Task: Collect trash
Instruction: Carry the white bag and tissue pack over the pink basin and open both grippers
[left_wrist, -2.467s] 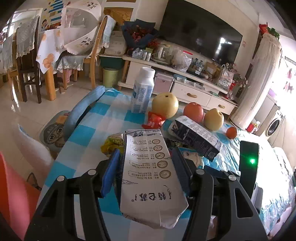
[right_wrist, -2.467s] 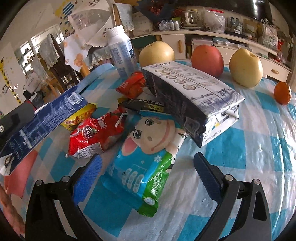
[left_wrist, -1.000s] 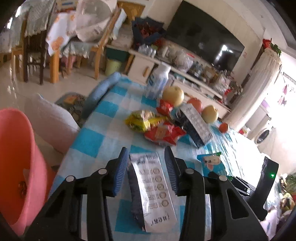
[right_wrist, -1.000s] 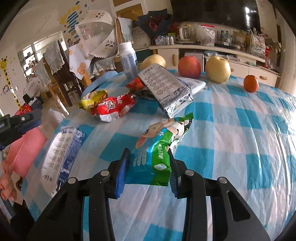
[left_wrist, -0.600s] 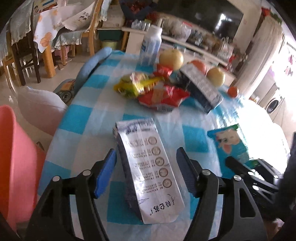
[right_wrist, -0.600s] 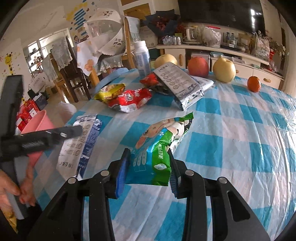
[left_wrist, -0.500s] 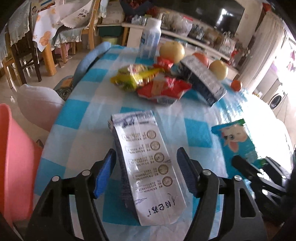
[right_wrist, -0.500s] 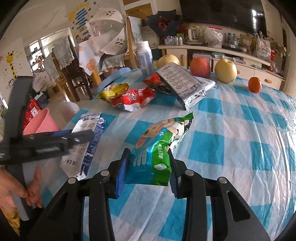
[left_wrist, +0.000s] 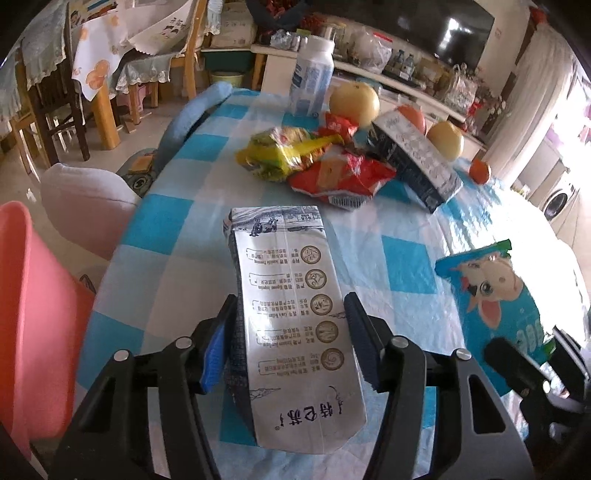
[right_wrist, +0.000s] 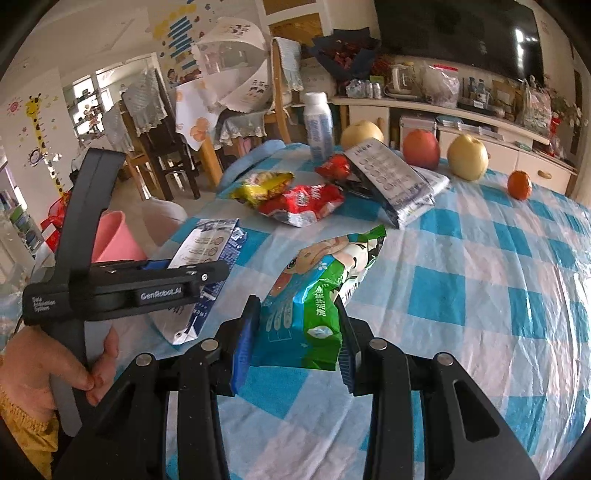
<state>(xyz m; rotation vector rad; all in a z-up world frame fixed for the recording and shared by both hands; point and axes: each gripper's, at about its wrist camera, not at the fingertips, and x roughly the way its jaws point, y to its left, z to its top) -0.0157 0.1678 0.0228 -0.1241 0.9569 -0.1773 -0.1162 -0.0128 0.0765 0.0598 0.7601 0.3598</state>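
Observation:
A silver and dark blue milk carton (left_wrist: 295, 314) lies flat on the checked table (left_wrist: 177, 221) near its left edge. My left gripper (left_wrist: 290, 299) straddles it with jaws closing, and both pads meet its sides. In the right wrist view that carton (right_wrist: 210, 247) sits under the left gripper (right_wrist: 218, 271), which a hand holds. My right gripper (right_wrist: 297, 301) is shut on a blue and green wet-wipes pack (right_wrist: 325, 280), held just above the cloth. The left wrist view shows this pack (left_wrist: 498, 295) at the right. A pink bin (left_wrist: 29, 314) stands on the floor beside the table.
Further back lie a yellow wrapper (left_wrist: 284, 155), a red wrapper (left_wrist: 340, 177) and a second carton (left_wrist: 413, 158). Behind them stand a white bottle (left_wrist: 312, 77), three large fruits and a small orange (left_wrist: 480, 171). A pale stool (left_wrist: 85, 206) sits next to the bin.
My left gripper's jaws spread wide around the carton lying on the table, then narrowed onto it again while sinking lower. The right gripper kept the wipes pack and drifted sideways.

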